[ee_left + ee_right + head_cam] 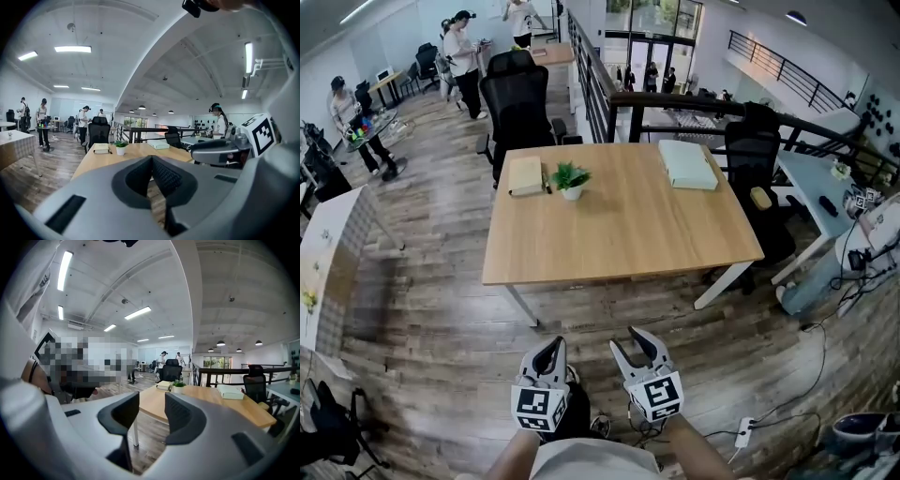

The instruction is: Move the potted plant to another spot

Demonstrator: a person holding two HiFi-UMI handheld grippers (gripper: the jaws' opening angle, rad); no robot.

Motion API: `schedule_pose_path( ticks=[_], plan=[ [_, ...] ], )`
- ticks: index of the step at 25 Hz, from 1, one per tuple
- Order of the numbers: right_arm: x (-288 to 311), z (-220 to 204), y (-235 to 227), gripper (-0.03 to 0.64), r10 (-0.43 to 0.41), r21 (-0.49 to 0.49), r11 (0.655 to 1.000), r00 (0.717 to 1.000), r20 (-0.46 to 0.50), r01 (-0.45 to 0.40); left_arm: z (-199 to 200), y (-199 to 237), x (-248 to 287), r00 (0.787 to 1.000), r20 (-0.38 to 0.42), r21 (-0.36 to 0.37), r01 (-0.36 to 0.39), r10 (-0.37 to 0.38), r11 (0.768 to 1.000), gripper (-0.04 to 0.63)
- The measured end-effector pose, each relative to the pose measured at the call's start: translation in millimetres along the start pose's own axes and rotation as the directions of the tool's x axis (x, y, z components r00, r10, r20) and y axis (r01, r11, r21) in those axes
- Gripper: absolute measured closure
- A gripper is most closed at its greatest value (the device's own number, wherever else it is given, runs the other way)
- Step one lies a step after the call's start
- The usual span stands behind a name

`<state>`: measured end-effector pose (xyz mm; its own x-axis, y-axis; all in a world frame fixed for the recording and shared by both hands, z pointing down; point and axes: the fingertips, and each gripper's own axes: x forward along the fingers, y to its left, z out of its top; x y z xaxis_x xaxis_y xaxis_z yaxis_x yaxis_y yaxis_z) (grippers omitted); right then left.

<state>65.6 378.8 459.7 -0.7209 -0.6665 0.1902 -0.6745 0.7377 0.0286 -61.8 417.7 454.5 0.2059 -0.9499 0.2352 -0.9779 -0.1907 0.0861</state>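
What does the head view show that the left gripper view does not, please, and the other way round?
Only the head view: the whole top of the light wooden table from above, a white power strip on the plank floor, and the right gripper with jaws apart and empty.
Only the left gripper view: bright ceiling light panels, and the left gripper close up, jaws shut together.
Both: the small green plant in a white pot, the tan book beside it, the pale green box and the black office chair.
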Motion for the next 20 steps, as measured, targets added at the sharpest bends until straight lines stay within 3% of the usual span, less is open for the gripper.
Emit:
schedule_pose_path(
  ticks=[20],
  plan=[
    [196, 40, -72, 0.388, -0.027, -0.014, 1.0, 0.998, -0.055, 0.026, 61, 139, 160, 0.999, 0.019, -0.029, 0.05, -0.049, 0.998, 0.584]
  ],
)
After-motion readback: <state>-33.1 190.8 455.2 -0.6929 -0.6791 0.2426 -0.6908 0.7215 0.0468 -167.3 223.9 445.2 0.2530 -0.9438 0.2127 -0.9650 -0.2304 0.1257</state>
